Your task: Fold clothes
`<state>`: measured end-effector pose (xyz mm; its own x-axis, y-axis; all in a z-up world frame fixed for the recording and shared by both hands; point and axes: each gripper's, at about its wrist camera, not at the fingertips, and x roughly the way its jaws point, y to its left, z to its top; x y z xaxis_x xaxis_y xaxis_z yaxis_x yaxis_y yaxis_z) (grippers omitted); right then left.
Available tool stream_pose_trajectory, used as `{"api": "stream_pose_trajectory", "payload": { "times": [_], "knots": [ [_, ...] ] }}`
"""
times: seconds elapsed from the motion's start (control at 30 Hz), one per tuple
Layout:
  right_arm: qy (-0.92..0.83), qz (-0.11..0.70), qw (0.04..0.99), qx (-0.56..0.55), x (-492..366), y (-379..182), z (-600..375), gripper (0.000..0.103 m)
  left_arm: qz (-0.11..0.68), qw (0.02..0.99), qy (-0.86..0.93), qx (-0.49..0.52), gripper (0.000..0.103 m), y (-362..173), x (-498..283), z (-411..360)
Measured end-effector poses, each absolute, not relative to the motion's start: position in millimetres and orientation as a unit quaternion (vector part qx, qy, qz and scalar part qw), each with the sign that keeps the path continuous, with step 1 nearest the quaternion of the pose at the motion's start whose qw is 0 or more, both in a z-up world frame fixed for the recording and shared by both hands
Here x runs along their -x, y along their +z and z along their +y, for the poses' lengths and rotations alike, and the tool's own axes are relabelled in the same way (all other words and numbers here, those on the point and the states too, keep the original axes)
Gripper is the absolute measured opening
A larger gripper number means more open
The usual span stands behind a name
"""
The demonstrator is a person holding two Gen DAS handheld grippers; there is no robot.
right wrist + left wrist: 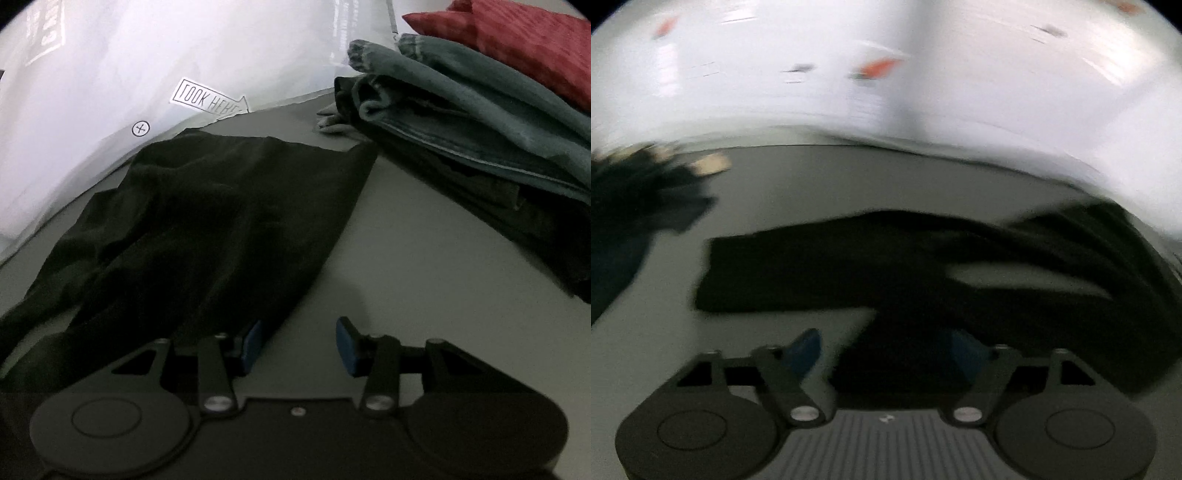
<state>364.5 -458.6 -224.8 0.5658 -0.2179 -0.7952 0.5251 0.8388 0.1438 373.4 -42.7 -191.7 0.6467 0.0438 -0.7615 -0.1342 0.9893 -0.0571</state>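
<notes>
Garment (221, 206), black, is lying flat on the grey counter (424, 266) mid-fold, both tools, left (886, 347) and right (299, 343), standing apart holding nothing, probably needing a fresh edge grasp next.

Black garment (221, 206), rumpled and partly folded, flat on grey table (424, 258)
</notes>
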Motion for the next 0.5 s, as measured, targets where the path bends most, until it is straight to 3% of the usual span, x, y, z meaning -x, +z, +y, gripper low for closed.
{"api": "stream_pose_trajectory", "payload": {
  "times": [0.2, 0.5],
  "knots": [
    [-0.211, 0.412, 0.864, -0.199, -366, -224, -460, 0.049, 0.424, 0.897, 0.017, 0.126, 0.083, -204, -395, -33],
    [-0.212, 0.411, 0.863, -0.204, -356, -223, -458, 0.049, 0.458, 0.864, -0.169, 0.122, 0.083, -203, -386, -105]
  ]
}}
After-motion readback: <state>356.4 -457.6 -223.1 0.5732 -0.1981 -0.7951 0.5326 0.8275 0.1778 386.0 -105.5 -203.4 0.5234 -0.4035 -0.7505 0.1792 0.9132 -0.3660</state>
